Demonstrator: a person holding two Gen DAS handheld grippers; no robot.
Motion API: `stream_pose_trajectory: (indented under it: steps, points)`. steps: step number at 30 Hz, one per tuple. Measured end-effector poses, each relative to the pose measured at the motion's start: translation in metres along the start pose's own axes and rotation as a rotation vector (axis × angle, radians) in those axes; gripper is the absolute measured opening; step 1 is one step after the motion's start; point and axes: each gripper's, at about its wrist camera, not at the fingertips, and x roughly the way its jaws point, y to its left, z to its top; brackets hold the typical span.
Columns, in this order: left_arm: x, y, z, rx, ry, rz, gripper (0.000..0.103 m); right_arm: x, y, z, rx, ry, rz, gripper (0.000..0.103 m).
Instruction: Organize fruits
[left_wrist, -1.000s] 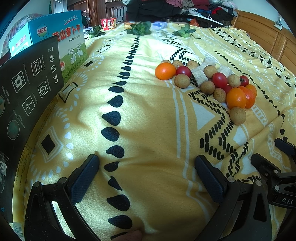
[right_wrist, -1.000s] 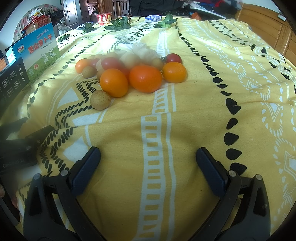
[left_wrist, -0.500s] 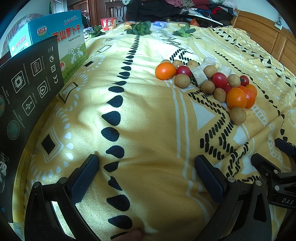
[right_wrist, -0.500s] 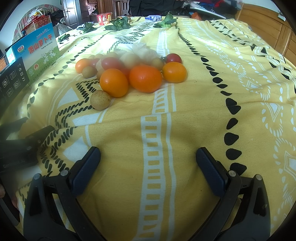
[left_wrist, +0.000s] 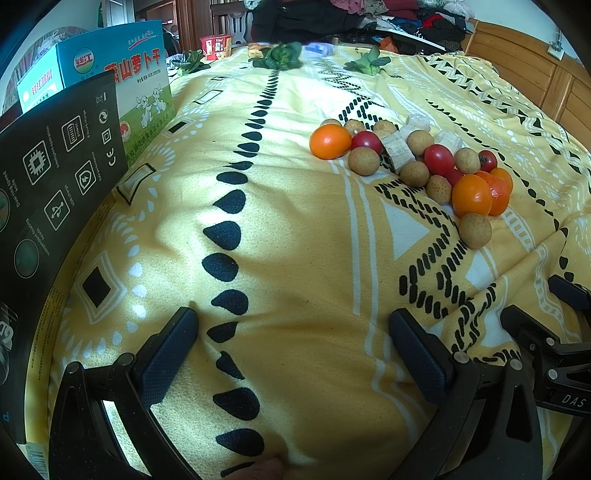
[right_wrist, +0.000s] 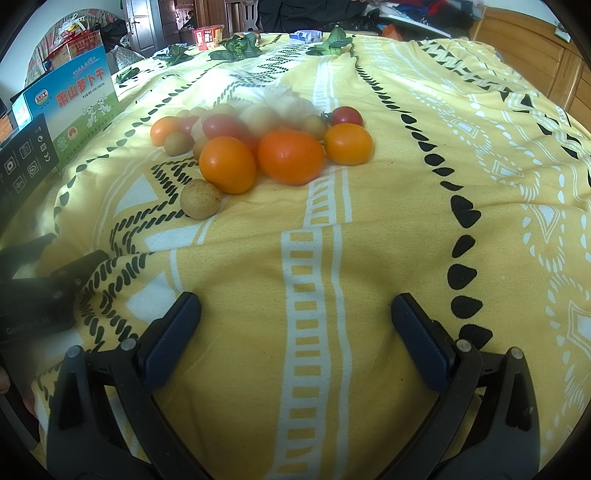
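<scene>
Round glossy fruits (right_wrist: 258, 147) dimple soft patterned blanket (right_wrist: 406, 221).

Sunlit yellow patterned bedspread (left_wrist: 295, 240), wooden headboard (left_wrist: 517, 62), clothes heap (left_wrist: 332, 18) behind

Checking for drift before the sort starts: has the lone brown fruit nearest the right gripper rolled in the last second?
No. The brown fruit sits at the same spot beside the black chevron print.
</scene>
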Motion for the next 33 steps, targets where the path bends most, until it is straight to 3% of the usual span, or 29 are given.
stream_pose_trajectory:
  steps: [27,31,33]
  points:
    - [-0.001,0.0,-0.001,0.0,-0.002,0.003,0.103,0.0,0.0,0.0,0.0,0.001,0.0,0.103]
    - [-0.004,-0.002,0.003,-0.005,0.034,0.015,0.103,0.0,0.0,0.0,0.0,0.001,0.001,0.103]
    - [-0.009,-0.003,0.012,-0.006,0.052,-0.021,0.101,0.0,0.0,0.0,0.001,0.0,0.002,0.103]
